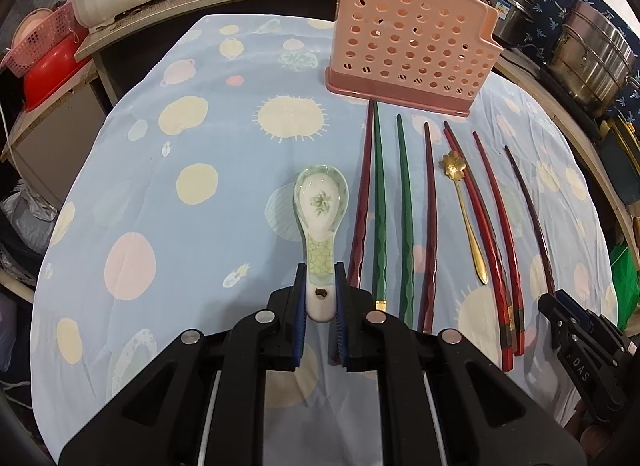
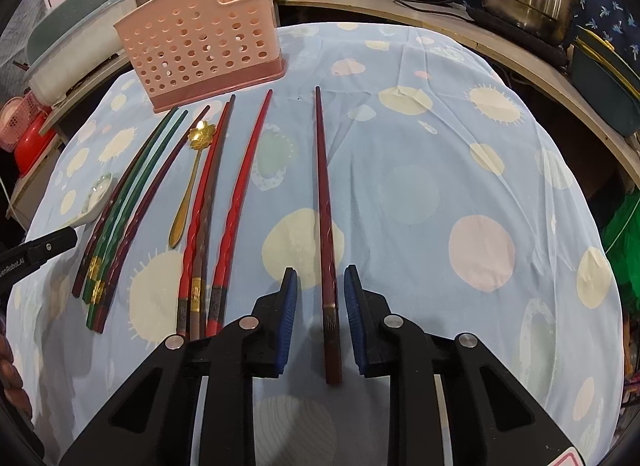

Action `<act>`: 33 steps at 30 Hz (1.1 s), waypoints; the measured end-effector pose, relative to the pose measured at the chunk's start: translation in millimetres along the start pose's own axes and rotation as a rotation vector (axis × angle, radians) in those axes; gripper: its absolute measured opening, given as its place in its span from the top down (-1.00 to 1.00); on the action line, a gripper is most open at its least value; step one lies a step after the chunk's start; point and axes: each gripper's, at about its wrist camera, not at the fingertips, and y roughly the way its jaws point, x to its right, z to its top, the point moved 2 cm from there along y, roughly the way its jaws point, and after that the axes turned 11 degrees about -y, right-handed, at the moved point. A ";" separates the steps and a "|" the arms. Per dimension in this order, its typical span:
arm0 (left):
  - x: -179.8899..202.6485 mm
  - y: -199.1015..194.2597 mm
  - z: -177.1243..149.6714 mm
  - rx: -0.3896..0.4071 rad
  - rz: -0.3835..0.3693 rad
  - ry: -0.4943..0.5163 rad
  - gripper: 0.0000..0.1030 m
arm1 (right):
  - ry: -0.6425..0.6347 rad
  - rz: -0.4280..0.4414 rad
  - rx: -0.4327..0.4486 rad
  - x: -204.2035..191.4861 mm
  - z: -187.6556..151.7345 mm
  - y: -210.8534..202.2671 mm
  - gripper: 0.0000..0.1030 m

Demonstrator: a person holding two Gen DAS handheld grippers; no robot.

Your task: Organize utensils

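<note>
Your left claw is clamped on the handle of the ceramic spoon: both blue pads press the handle's sides, and the bowl points to 12 o'clock over the blue spotted tablecloth. Whether the spoon is lifted clear of the cloth or resting on it, you cannot tell from these views.

Your right claw stands spread, its pads either side of a single dark red chopstick without touching it. That chopstick lies flat on the table, tip toward 12 o'clock, well apart from the others.

At 10 o'clock from the right claw, the remaining chopsticks lie in a loose fan, green, dark red and bright red, with a gold flower-headed spoon lying among them. The pink perforated utensil holder stands upright at the far end of the table, just beyond the chopstick tips, at 1 o'clock from the left claw.
</note>
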 end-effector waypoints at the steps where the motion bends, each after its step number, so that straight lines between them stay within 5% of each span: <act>1: -0.1 -0.4 -0.8 0.000 0.001 0.000 0.77 | -0.002 0.001 0.001 -0.1 -2.1 -1.2 0.56; 7: -1.5 -2.2 -4.8 0.002 -0.001 -0.002 0.77 | -0.005 0.011 0.009 0.1 -14.7 -9.5 0.59; 13: -2.6 -3.4 -6.8 0.002 -0.005 -0.005 0.77 | 0.018 0.018 0.015 6.4 -17.9 -10.9 0.86; 33: -13.6 -48.2 -18.3 0.065 -0.033 -0.015 0.78 | 0.020 0.045 0.085 5.5 -25.1 -54.6 0.87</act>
